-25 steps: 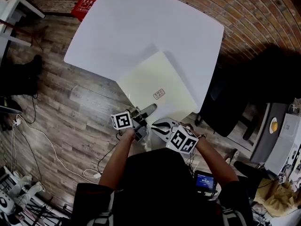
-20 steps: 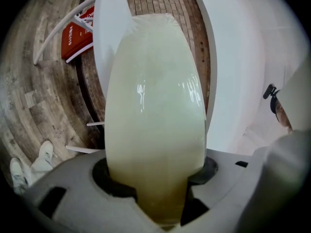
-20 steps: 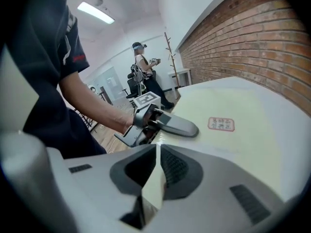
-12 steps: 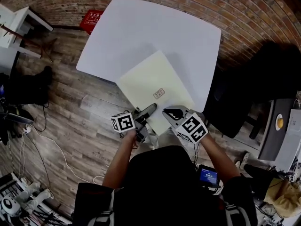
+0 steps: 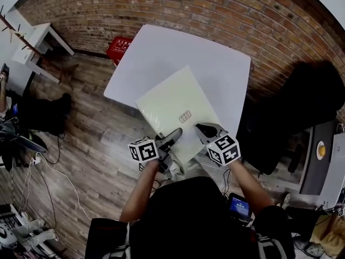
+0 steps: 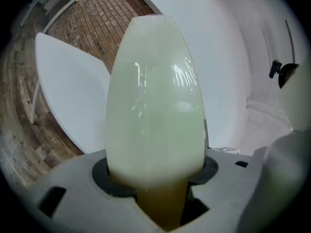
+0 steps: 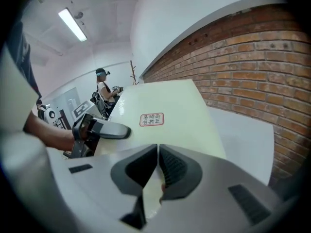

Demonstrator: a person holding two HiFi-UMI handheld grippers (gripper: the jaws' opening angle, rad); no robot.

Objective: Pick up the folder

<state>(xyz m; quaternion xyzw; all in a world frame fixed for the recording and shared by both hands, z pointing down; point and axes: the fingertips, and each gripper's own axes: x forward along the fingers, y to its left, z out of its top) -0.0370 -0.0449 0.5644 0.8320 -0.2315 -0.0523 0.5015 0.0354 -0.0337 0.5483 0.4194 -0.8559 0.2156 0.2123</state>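
Note:
The pale cream folder point(image 5: 175, 109) with a small red-printed label is held over the near corner of the white table point(image 5: 178, 47). My left gripper point(image 5: 171, 139) grips its near left edge: in the left gripper view the folder point(image 6: 155, 106) fills the gap between the jaws point(image 6: 155, 178). My right gripper point(image 5: 204, 129) is shut on the near right edge, and a thin strip of folder point(image 7: 160, 106) shows between its pressed pads point(image 7: 158, 166). The left gripper point(image 7: 104, 130) also shows in the right gripper view, one jaw lying on the folder's top.
A brick wall point(image 5: 188, 9) runs behind the table. A red crate point(image 5: 119, 48) sits on the wooden floor at the table's far left, near a white rack point(image 5: 38, 42). A dark chair point(image 5: 302, 101) stands to the right. A person point(image 7: 103, 89) stands far off.
Both grippers have risen with the folder in them. Its near edge has come up off the table's corner, and the right jaws have pressed fully together on it.

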